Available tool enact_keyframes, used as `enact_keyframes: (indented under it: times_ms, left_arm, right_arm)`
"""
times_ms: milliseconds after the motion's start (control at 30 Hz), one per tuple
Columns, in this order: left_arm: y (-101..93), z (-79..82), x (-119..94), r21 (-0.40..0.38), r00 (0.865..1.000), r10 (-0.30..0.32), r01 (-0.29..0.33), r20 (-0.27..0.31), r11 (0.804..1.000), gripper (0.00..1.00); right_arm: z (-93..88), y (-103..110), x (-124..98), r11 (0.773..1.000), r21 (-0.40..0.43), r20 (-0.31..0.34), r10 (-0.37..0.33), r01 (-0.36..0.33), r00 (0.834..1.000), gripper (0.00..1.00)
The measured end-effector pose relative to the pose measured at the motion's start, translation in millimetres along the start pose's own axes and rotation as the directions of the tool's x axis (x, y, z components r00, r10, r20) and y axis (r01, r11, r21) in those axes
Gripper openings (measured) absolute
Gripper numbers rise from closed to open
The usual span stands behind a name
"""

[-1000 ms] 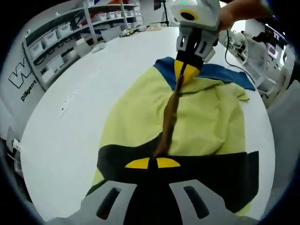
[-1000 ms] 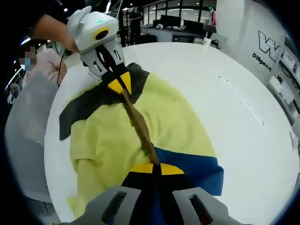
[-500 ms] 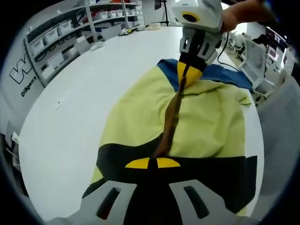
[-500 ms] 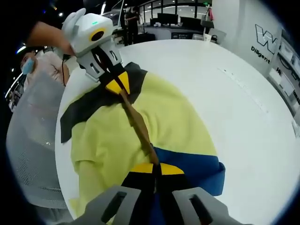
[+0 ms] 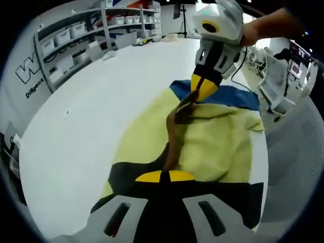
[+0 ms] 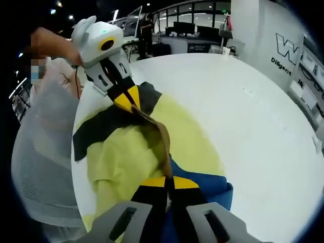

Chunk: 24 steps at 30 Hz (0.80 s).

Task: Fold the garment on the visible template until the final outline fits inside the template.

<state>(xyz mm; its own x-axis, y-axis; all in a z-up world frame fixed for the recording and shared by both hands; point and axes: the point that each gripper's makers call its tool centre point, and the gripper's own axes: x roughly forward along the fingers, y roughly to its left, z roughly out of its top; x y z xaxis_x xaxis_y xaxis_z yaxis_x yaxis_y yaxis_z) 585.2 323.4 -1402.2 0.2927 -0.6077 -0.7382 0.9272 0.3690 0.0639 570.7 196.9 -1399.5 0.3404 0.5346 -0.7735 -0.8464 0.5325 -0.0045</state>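
Garment (image 5: pixel 223 147) on table (image 5: pixel 91 111) | both hand-held grippers (image 5: pixel 164 176) (image 6: pixel 169 183) clenched on its edge

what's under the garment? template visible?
Around the yellow, black and blue garment only bare white table shows. No template outline is visible; anything beneath is covered by cloth. Both the left claw and the right claw pinch its raised brown edge.

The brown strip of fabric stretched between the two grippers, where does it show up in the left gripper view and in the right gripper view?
Left gripper view: the brown strip runs up the middle, from the left gripper at the bottom to the right gripper near the top.
Right gripper view: the strip runs from the right gripper at bottom centre up and left to the left gripper.
Shared landmark: the yellow garment beneath it on the white table.
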Motion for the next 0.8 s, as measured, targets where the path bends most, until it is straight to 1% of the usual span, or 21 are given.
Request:
enact_keyframes:
  times_ms: [67,100,200,233,267,333,400,467,500,533,600,633,700,800]
  left_arm:
    - [3.7,6.7,-5,0.014,1.0,0.012,-0.013,0.025,1.0,0.04]
    - [7.0,12.1,-9,0.007,0.999,0.019,-0.02,0.047,1.0,0.04]
    - [16.5,18.5,-16,-0.016,0.997,0.036,-0.035,0.068,0.999,0.04]
    - [21.3,22.0,-19,-0.03,0.996,0.044,-0.042,0.08,0.999,0.04]
    - [24.5,23.9,-20,-0.027,0.995,0.049,-0.047,0.085,0.999,0.04]
    - [35.6,31.3,-23,-0.043,0.991,0.077,-0.073,0.11,0.996,0.04]
    - [45.5,38.2,-25,-0.071,0.988,0.093,-0.084,0.127,0.994,0.04]
    - [54.4,46.0,-26,-0.079,0.984,0.108,-0.097,0.139,0.992,0.04]
    - [57.2,49.9,-27,-0.082,0.983,0.114,-0.103,0.145,0.991,0.04]
    - [64.6,56.3,-29,-0.095,0.978,0.139,-0.125,0.154,0.988,0.04]
    - [75.5,65.0,-32,-0.115,0.97,0.177,-0.159,0.165,0.981,0.04]
    - [82.5,72.2,-33,-0.138,0.964,0.193,-0.169,0.183,0.976,0.04]
    - [93.6,78.2,-32,-0.175,0.959,0.216,-0.185,0.184,0.967,0.04]
    - [106.5,84.5,-28,-0.175,0.956,0.232,-0.201,0.182,0.964,0.04]
  right_arm:
    - [6.8,-2,-6,1.0,0.0,0.026,-0.007,0.006,1.0,0.0]
    - [10.3,-4,-9,1.0,-0.012,0.034,-0.015,0.015,0.999,0.0]
    - [20.2,-12,-17,0.999,-0.023,0.057,-0.029,0.03,0.998,0.0]
    - [24.8,-16,-20,0.999,-0.025,0.063,-0.033,0.034,0.997,0.0]
    - [28.3,-19,-21,0.999,-0.026,0.07,-0.04,0.042,0.997,0.0]
    - [35.6,-25,-24,0.998,-0.029,0.081,-0.05,0.052,0.995,0.0]
    - [46.1,-34,-27,0.997,-0.032,0.096,-0.071,0.074,0.993,0.0]
    - [55.7,-44,-28,0.995,-0.036,0.105,-0.089,0.093,0.99,0.0]
    - [59.5,-49,-28,0.994,-0.03,0.11,-0.1,0.104,0.989,0.0]
    - [64.3,-57,-29,0.993,-0.016,0.111,-0.117,0.12,0.987,0.0]
    - [71.7,-65,-30,0.991,-0.002,0.123,-0.133,0.134,0.983,0.0]
    - [76.9,-74,-31,0.987,0.005,0.13,-0.158,0.159,0.979,0.0]
    - [84.8,-85,-32,0.984,0.018,0.138,-0.176,0.175,0.975,0.0]
    - [95.8,-98,-31,0.98,0.054,0.145,-0.197,0.191,0.97,0.0]
